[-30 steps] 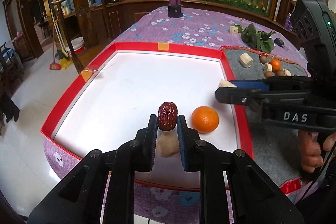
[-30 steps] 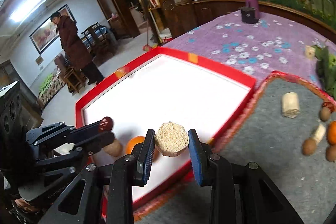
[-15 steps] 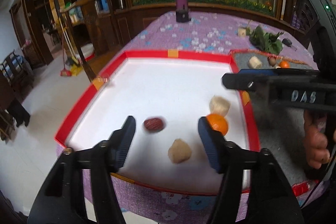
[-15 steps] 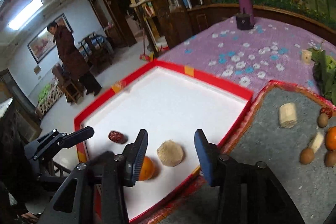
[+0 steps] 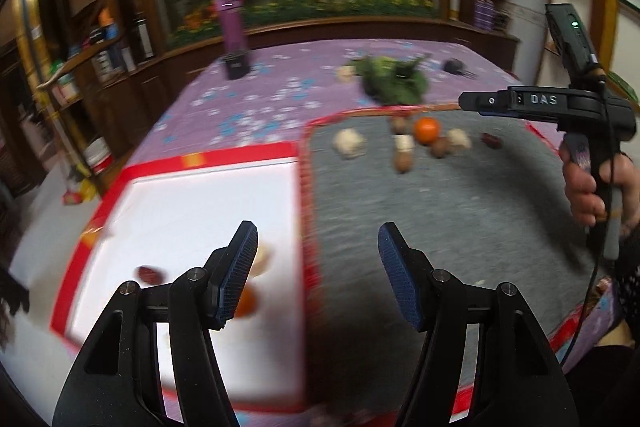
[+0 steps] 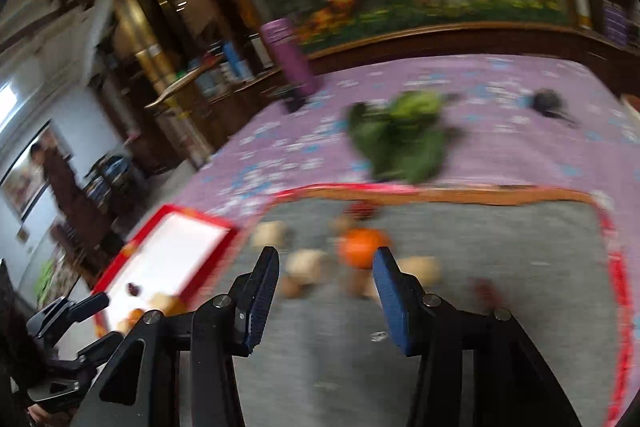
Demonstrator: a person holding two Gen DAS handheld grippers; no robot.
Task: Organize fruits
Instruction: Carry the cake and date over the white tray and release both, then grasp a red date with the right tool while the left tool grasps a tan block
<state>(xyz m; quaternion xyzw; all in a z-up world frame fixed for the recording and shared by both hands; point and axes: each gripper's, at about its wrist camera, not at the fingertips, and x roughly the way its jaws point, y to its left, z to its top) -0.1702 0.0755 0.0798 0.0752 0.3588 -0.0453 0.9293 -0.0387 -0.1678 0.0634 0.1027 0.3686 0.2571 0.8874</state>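
Note:
Both views are motion-blurred. My left gripper [image 5: 318, 273] is open and empty, above the border between the red-rimmed white tray [image 5: 192, 159] and the grey mat [image 5: 460, 211]. In the tray lie a red date [image 5: 150, 274], an orange [image 5: 246, 301] and a beige piece [image 5: 262, 257]. My right gripper [image 6: 326, 291] is open and empty over the grey mat [image 6: 500, 267], facing an orange [image 6: 360, 247], beige pieces [image 6: 306, 265] and brown fruits. The same cluster shows in the left wrist view around an orange [image 5: 427, 130]. The right gripper [image 5: 466, 101] also shows there.
Green leafy vegetables [image 6: 404, 139] lie on the purple flowered cloth [image 6: 500, 107] behind the mat. A purple bottle [image 5: 232, 27] stands at the table's far side. A small dark object [image 6: 546, 101] lies at the back right. A person [image 6: 64, 187] stands far left.
Both grippers let go of their pieces into the tray, opened wide, then swung right from the tray toward the grey mat and its fruit cluster.

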